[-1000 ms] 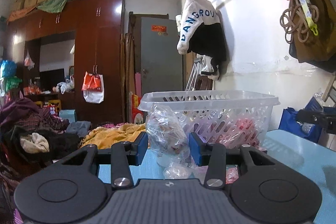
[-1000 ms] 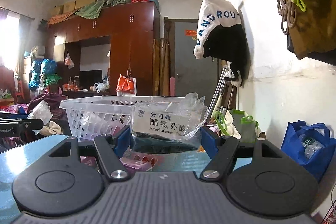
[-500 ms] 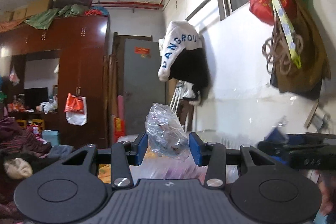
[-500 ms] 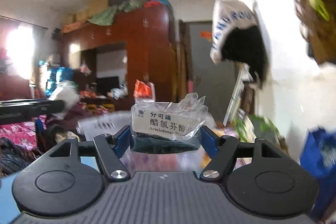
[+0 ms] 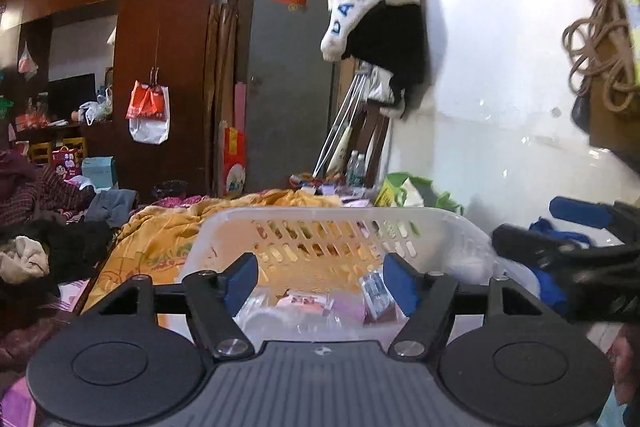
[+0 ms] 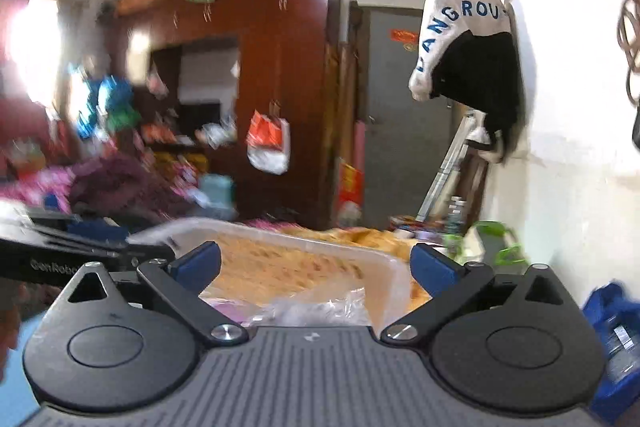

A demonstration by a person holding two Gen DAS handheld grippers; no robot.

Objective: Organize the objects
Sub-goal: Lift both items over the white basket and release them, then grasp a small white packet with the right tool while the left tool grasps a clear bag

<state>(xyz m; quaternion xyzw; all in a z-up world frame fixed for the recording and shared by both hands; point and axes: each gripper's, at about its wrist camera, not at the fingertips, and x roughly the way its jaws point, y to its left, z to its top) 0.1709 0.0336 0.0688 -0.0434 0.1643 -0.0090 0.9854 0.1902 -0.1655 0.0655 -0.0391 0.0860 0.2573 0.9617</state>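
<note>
A white slotted plastic basket (image 5: pixel 320 215) sits just below and ahead of my left gripper (image 5: pixel 320 283). That gripper's jaws are opening, and nothing is pressed between its blue pads (image 5: pixel 240 281). Pink and clear packets (image 5: pixel 308 303) lie inside the basket beneath it. In the right wrist view my right gripper (image 6: pixel 316 265) hangs over the same basket (image 6: pixel 288 239), its jaws opening wide and empty. A crinkled clear bag (image 6: pixel 320 307) lies in the basket under it. Each gripper shows at the edge of the other's view: the right gripper (image 5: pixel 560 255), the left gripper (image 6: pixel 72 255).
A yellow blanket (image 5: pixel 160 239) and piled clothes (image 5: pixel 36 227) lie beyond and left of the basket. The white wall (image 5: pixel 500 127) runs close on the right, with a blue bag (image 6: pixel 616 327) at its foot. The wardrobe (image 5: pixel 168 27) and grey door (image 5: pixel 288 75) stand far back.
Both grippers held bagged items, the left a clear bag and the right a labelled packet. Both have risen over the basket and opened, and the items are no longer between the pads.
</note>
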